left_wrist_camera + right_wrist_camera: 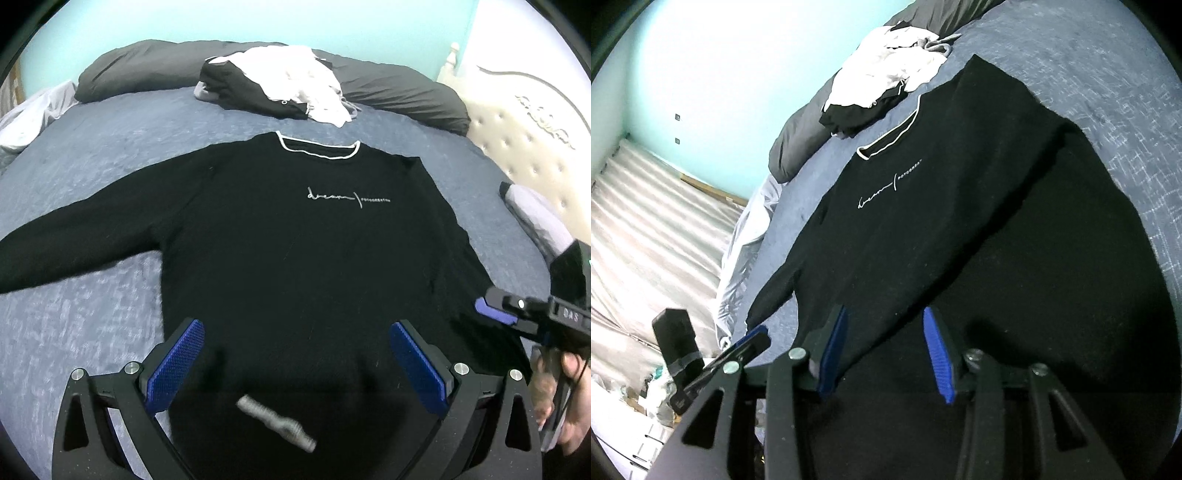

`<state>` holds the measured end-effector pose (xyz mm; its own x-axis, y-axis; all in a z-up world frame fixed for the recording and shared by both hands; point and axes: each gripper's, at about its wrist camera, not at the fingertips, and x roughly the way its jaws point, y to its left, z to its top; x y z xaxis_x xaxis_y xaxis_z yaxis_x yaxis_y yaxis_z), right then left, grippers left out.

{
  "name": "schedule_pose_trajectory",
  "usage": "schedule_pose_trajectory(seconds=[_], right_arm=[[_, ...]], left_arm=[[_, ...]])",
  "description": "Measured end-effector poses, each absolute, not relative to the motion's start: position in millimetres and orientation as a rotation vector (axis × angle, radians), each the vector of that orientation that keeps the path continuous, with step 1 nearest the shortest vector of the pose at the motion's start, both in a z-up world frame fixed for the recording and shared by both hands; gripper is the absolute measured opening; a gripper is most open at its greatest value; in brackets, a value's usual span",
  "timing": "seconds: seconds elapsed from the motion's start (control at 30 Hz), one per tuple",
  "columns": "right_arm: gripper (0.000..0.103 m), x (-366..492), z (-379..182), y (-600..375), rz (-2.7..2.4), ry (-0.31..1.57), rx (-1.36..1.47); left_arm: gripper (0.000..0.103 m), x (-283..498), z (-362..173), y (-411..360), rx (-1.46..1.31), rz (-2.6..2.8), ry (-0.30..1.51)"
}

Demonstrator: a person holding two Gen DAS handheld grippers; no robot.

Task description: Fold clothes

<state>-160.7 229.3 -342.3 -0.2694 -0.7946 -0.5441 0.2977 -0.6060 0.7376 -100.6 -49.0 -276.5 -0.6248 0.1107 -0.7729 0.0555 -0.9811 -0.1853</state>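
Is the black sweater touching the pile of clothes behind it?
Apart. In the left wrist view, blue bedspread shows between the sweater collar and the pile of clothes.

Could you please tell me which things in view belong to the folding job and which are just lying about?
In the job:
black sweater
left gripper
right gripper

Lying about:
clothes pile
grey pillows
headboard
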Motion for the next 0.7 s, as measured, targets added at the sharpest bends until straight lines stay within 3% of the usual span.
schedule_pose_trajectory(seconds=[0.27, 0.33, 0.7], right_arm=[[0.048, -210, -324, 249, -2.035, -0.519, 1.290], [0.054, -234, -314, 255, -2.085, -0.445, 1.298], [0.054, -376, -288, 258, -2.255, -0.200, 1.360]], left_arm=[[0.103, -128, -284, -38, -1.349, 2.760, -0.309], [0.103, -130, -286, -37, -1.335, 2.770, -0.340], [0.103, -132, -306, -41, -1.363, 2.785, -0.377]])
